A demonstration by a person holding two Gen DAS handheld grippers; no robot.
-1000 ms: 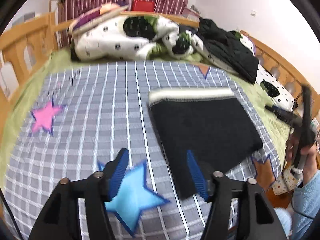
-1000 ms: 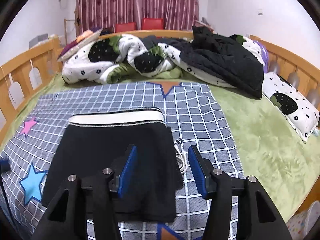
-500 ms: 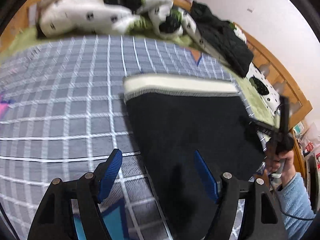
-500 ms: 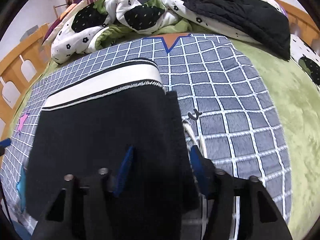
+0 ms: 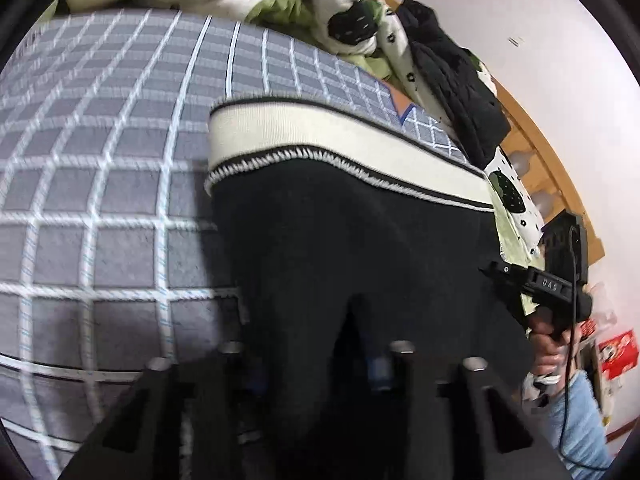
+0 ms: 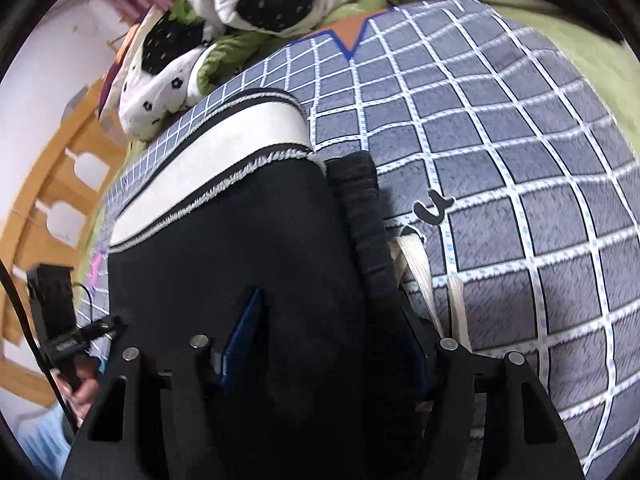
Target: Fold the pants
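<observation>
1. A second earlier, both my tongs hovered above the bed with the folded black pants (image 5: 352, 248) lying ahead of them; by this moment both had dropped low onto the near edge of the cloth.
2. My left tongs (image 5: 316, 360) sat over the pants' near left corner. Their fingers were dark against the black fabric, so I could not tell whether they had closed or taken hold.
3. My right tongs (image 6: 332, 344) stood spread wide across the near right edge, one blue pad (image 6: 244, 332) resting on the cloth, nothing pinched yet.
4. The cream waistband (image 6: 224, 160) lay at the far end from both tongs, and a cream drawstring (image 6: 416, 264) trailed just right of the right tongs onto the checked blanket (image 6: 520, 184).
5. I judged this as the start of another fold: grip the near edge, then carry it toward the waistband.
</observation>
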